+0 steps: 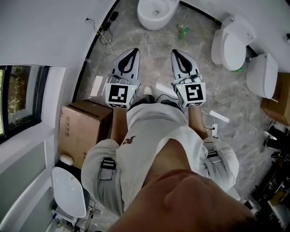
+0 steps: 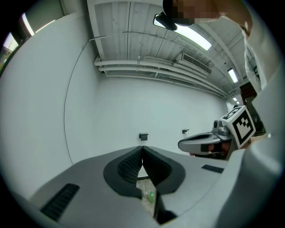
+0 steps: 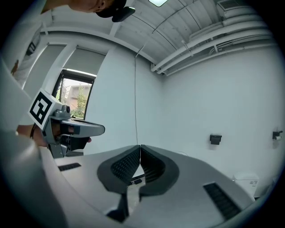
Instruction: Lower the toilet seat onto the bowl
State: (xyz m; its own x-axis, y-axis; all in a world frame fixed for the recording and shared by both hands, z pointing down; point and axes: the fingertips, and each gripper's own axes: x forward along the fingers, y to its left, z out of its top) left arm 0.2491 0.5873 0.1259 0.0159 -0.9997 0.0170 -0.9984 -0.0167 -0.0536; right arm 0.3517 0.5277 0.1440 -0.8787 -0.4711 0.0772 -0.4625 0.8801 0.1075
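Observation:
In the head view both grippers are held side by side above the marble floor, in front of the person's body. My left gripper (image 1: 132,52) is shut with nothing in it, and so is my right gripper (image 1: 176,53). A white toilet (image 1: 156,12) with its bowl showing stands at the far top, well beyond the jaws. A second toilet (image 1: 233,43) stands at the right wall. Neither gripper touches a toilet. The left gripper view has its shut jaws (image 2: 142,149) aimed at a bare white wall; the right gripper view's shut jaws (image 3: 140,147) face the same wall.
A green bottle (image 1: 182,31) stands on the floor between the two toilets. A third white fixture (image 1: 263,74) is at the far right. A cardboard box (image 1: 84,131) and another white seat (image 1: 68,192) lie at the left by the window (image 3: 73,98).

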